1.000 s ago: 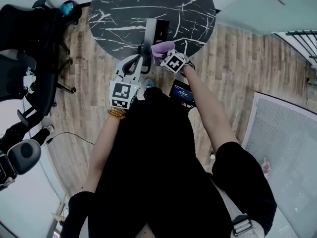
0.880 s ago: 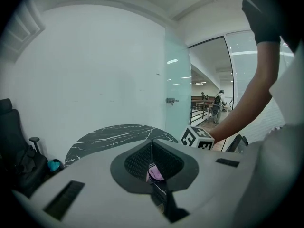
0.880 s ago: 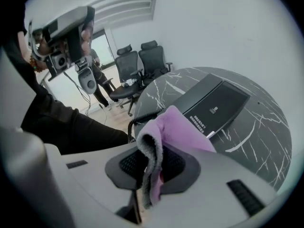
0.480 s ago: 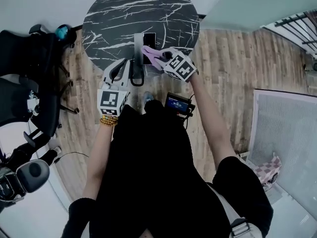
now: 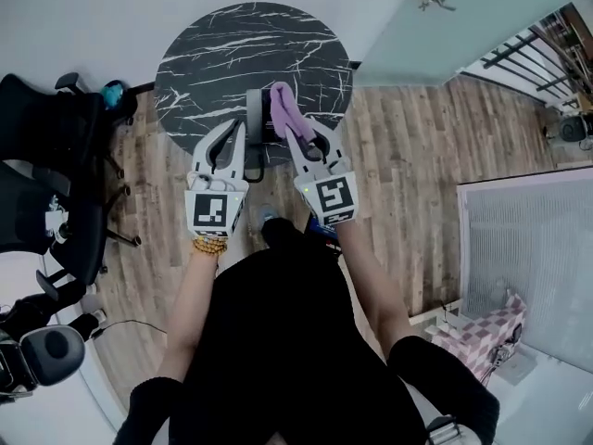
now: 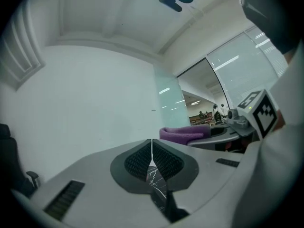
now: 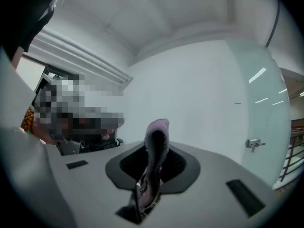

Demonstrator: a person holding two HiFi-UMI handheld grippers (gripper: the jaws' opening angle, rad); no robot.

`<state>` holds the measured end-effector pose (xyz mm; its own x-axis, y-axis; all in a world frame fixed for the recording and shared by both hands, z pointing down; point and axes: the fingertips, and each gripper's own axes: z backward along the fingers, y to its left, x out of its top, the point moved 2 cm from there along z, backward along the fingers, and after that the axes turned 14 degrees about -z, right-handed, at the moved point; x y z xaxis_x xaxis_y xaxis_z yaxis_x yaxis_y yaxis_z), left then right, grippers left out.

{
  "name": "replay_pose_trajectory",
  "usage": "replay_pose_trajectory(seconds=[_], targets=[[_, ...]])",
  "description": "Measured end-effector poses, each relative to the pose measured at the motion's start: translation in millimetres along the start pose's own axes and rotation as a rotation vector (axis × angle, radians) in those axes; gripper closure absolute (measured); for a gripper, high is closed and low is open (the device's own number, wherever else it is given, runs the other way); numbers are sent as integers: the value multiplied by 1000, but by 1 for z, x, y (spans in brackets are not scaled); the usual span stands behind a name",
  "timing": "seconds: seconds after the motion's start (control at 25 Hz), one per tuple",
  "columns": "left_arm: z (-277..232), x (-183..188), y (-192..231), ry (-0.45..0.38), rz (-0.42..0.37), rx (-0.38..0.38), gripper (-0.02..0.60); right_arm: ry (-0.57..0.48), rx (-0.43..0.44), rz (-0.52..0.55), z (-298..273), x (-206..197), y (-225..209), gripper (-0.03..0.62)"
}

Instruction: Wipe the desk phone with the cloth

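The person (image 5: 278, 341) wears black and holds both arms out in front, bent a little at the elbows. The two hands are close together, side by side.

Ahead of them is a round black table (image 5: 232, 44) with white lines like marble. It stands on a wood floor (image 5: 408, 156). A black chair (image 5: 46, 156) is off to the left.

The left gripper (image 5: 232, 142) points at the near edge of the table. Its jaws are pressed together with nothing in them. The right gripper (image 5: 289, 135) is just beside it and points the same way. Its jaws are squeezed tight on the purple cloth (image 5: 281, 108).

The desk phone (image 5: 257, 119) is dark and sits near the front edge of the table, between the two gripper tips. The cloth sticks out of the right gripper in a long roll over the phone's right side. I cannot tell if the cloth touches the phone.

Each gripper has a cube with black and white square shapes on it. The left cube (image 5: 210, 209) faces up, and so does the right cube (image 5: 334, 197). A band of brown beads (image 5: 211, 245) is on the left wrist.
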<state>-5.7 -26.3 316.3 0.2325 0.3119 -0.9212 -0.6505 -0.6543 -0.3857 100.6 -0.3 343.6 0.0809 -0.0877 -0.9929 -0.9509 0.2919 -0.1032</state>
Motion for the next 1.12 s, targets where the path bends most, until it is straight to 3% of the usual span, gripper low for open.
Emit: replay_pose_trajectory(seconds=[0.52, 0.8, 1.12], targets=[[172, -25, -80, 74, 113, -55, 563, 24, -97, -41, 138, -69, 155, 530], [237, -17, -94, 64, 105, -49, 563, 31, -151, -45, 189, -88, 199, 530], [273, -2, -103, 33, 92, -47, 563, 7, -156, -52, 217, -90, 230, 530]])
